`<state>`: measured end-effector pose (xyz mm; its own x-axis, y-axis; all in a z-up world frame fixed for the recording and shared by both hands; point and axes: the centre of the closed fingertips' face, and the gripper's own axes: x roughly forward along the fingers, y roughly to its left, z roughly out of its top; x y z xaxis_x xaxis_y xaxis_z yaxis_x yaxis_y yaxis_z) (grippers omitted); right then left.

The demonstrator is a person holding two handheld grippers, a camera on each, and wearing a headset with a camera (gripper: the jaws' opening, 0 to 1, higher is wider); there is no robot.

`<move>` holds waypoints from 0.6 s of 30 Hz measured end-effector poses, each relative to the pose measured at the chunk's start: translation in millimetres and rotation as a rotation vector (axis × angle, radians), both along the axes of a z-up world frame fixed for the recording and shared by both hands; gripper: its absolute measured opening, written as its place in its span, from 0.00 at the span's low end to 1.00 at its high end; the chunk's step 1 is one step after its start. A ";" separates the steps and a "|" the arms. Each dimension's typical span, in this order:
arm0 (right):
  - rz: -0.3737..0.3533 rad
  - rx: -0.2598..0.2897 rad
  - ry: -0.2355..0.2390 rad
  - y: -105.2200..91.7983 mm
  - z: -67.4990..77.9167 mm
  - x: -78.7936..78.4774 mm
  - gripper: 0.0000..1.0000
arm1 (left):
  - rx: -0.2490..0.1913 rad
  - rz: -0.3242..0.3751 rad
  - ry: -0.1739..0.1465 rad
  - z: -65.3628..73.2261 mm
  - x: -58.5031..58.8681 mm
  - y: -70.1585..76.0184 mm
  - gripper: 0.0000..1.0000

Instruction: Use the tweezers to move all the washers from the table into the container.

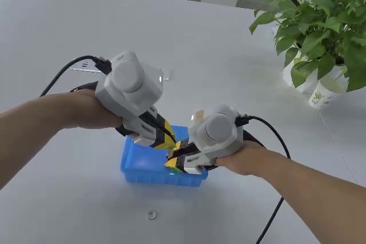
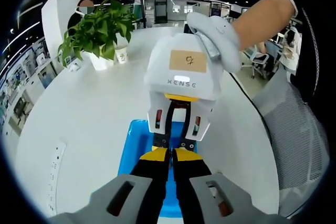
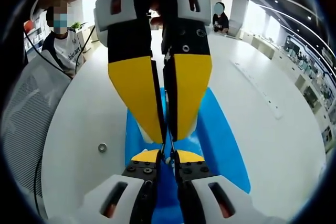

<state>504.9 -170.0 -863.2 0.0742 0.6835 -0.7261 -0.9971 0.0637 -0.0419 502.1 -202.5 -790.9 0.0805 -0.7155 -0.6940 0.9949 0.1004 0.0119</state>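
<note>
The left gripper (image 2: 171, 155) and the right gripper (image 3: 168, 157) meet nose to nose just above the shallow blue plastic container (image 1: 143, 170). I judge they are held there so that anything let go falls inside its walls and not onto the pale grey table (image 1: 86, 27).

Both pairs of yellow-padded jaws are drawn narrow, with only a dark slit left between the pads. In the right gripper view a thin silvery metal sliver (image 3: 169, 148) runs down that slit from the left gripper's jaws toward the right gripper's tips. I take it for the tweezers, passed or steadied between the two. Whether either gripper truly clamps it, I cannot tell. No washer can be made out at its tip.

One small flat metal ring washer (image 1: 151, 215) lies on the table outside the container, on the person's side of it and apart from both sets of tips. Seen from the right gripper, it sits to the left of that gripper's jaws, beyond the container's wall. The task is therefore not finished. Reaching that washer calls for bringing the tips down and back toward the person, clear of the container's rim.
</note>
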 end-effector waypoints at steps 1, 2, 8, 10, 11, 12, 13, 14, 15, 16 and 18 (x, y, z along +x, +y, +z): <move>0.000 -0.001 -0.001 -0.2 0.6 -0.1 0.13 | 0.000 -0.001 -0.001 0.4 -0.2 -0.1 0.07; 0.000 -0.001 -0.002 -0.3 1.1 0.1 0.13 | -0.001 0.000 0.001 1.0 -0.5 -0.3 0.07; -0.001 0.005 -0.017 -0.5 8.0 1.5 0.13 | -0.009 0.003 -0.007 7.7 -0.6 0.4 0.07; 0.001 0.006 -0.019 -0.1 10.4 0.8 0.13 | -0.009 0.004 -0.009 9.8 -0.7 1.0 0.07; 0.002 0.008 -0.024 0.2 11.8 0.7 0.13 | -0.008 0.003 -0.010 10.8 -1.2 1.2 0.07; 0.002 0.008 -0.025 0.4 12.6 0.5 0.13 | -0.007 0.003 -0.013 12.4 -1.7 1.5 0.07; 0.003 0.010 -0.026 0.7 13.7 0.0 0.13 | -0.007 0.001 -0.014 13.4 -2.4 1.9 0.07; 0.004 0.012 -0.026 1.2 14.7 -0.5 0.13 | -0.006 -0.001 -0.015 14.4 -3.0 2.2 0.06; 0.004 0.013 -0.027 1.6 16.2 -1.4 0.13 | -0.004 -0.003 -0.019 15.7 -3.7 2.8 0.06; 0.005 0.014 -0.030 1.9 17.0 -1.5 0.13 | -0.004 -0.003 -0.020 16.7 -3.9 3.2 0.06; 0.006 0.017 -0.032 2.1 19.8 -2.6 0.13 | -0.005 -0.004 -0.022 19.4 -5.1 3.8 0.06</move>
